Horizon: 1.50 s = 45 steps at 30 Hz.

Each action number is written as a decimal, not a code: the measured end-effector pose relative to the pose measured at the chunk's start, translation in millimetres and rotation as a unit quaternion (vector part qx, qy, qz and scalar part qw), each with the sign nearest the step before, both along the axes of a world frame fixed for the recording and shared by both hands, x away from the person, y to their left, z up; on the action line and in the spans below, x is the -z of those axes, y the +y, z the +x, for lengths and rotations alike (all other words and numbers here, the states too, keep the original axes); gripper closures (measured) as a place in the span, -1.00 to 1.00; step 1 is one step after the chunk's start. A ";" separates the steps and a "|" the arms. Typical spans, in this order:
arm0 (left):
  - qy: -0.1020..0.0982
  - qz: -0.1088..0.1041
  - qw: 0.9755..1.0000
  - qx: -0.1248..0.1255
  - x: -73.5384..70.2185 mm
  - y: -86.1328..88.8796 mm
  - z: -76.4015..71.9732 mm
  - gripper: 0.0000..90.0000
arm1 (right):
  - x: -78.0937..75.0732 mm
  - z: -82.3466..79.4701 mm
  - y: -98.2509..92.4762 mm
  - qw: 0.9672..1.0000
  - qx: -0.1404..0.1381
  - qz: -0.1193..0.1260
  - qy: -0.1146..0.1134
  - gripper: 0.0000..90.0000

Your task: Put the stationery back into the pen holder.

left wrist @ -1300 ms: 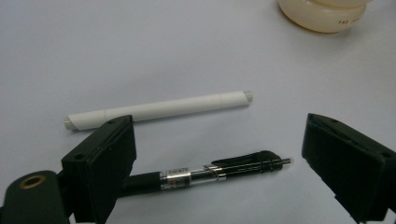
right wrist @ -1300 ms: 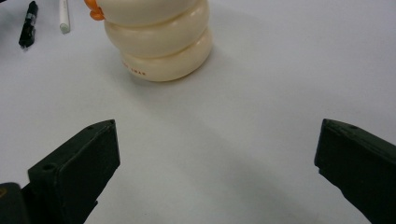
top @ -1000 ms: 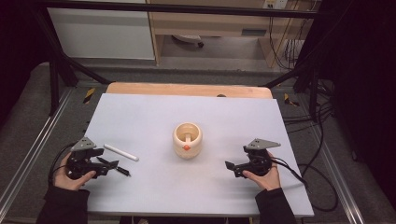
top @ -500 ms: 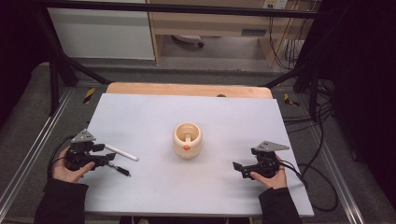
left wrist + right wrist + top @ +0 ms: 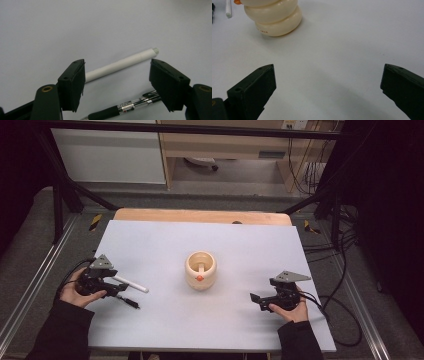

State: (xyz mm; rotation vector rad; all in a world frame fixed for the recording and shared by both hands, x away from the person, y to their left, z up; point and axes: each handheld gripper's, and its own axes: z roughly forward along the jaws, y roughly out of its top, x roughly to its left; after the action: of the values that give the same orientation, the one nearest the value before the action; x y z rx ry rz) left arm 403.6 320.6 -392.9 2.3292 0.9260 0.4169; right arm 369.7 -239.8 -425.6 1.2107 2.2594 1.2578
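- white plastic stick (image 5: pixel 121 65) lies flat on the pale grey counter (image 5: pixel 210 235) at the near left, beside a clear ballpoint pen (image 5: pixel 125 106) with small, unreadable print.
- left claw (image 5: pixel 117 85) has just been opening; spread, it straddles both, pinching nothing.
- right claw (image 5: pixel 327 87) hangs spread and empty, near right.
- cream ringed ceramic cup (image 5: pixel 201 269) at centre looks like the goal; neither item is lifted yet, its base lettering illegible.

- High view looks down and forward over the whole table (image 5: pixel 165 330).
- Gripper views sit low, close to the tabletop.
- Both gripper views share the white stick (image 5: pixel 120 65).
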 end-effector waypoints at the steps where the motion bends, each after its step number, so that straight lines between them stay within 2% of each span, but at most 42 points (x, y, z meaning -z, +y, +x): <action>1: 0.000 0.004 1.000 0.005 -0.2 -0.9 0.6 -0.36 | 0.0 -0.1 0.1 1.000 0.001 0.001 0.001 -0.98; 6: -0.004 0.021 0.999 0.031 -0.2 -3.7 4.1 -0.42 | 0.2 0.1 0.0 1.000 0.001 0.001 0.000 -0.98; 9: -0.004 0.035 0.998 0.052 -0.1 -4.3 6.1 -0.42 | 0.3 0.0 -0.5 1.000 0.001 0.000 0.002 -0.98; 11: -0.013 0.048 0.997 0.066 -0.2 -5.2 6.7 -0.44 | 0.5 0.2 -0.8 1.000 0.001 0.000 0.000 -0.98; 16: -0.028 0.059 0.993 0.099 -0.2 -7.1 8.1 -0.56 | 0.6 0.4 -1.4 1.000 0.001 -0.001 -0.001 -0.98; 20: -0.045 0.075 0.988 0.124 0.9 -7.4 9.8 -0.62 | 0.6 0.3 -1.5 1.000 0.000 -0.001 -0.001 -0.98; 22: -0.043 0.081 0.987 0.129 1.3 -8.1 10.6 -0.68 | 0.3 0.1 -1.8 1.000 0.000 -0.001 -0.002 -0.98; 25: -0.041 0.094 0.986 0.132 2.1 -9.9 11.9 -0.92 | -0.3 0.0 -2.9 1.000 0.000 -0.001 -0.002 -0.98; 28: -0.038 0.106 0.984 0.137 2.5 -12.7 13.4 -1.00 | -0.2 0.0 -3.5 1.000 0.001 0.000 -0.004 -0.98; 32: -0.042 0.129 0.978 0.160 4.6 -16.2 14.5 -1.00 | -0.2 0.1 -3.6 1.000 0.001 -0.001 -0.004 -0.98; 35: -0.055 0.144 0.973 0.172 6.6 -16.8 15.5 -0.98 | -0.1 -0.1 -3.3 1.000 0.001 0.000 -0.001 -0.98; 37: -0.065 0.143 0.970 0.184 8.1 -15.6 16.1 -0.95 | -0.2 0.0 -3.3 1.000 0.001 -0.001 -0.001 -0.98; 42: -0.087 0.143 0.960 0.226 8.4 -13.4 18.1 -0.68 | 0.2 0.2 -2.8 1.000 0.002 -0.001 0.001 -0.98; 43: -0.090 0.150 0.957 0.232 8.4 -13.9 18.4 -0.66 | 0.3 0.3 -2.7 1.000 0.001 -0.001 0.001 -0.98; 45: -0.094 0.177 0.949 0.244 8.3 -15.3 19.7 -0.64 | 0.4 0.3 -2.6 1.000 0.001 -0.001 0.001 -0.98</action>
State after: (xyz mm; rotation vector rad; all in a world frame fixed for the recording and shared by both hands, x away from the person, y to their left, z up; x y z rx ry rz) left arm 423.4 305.3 -401.3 2.6692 0.1705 0.6172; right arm 370.1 -242.5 -426.0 1.2147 2.2601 1.2523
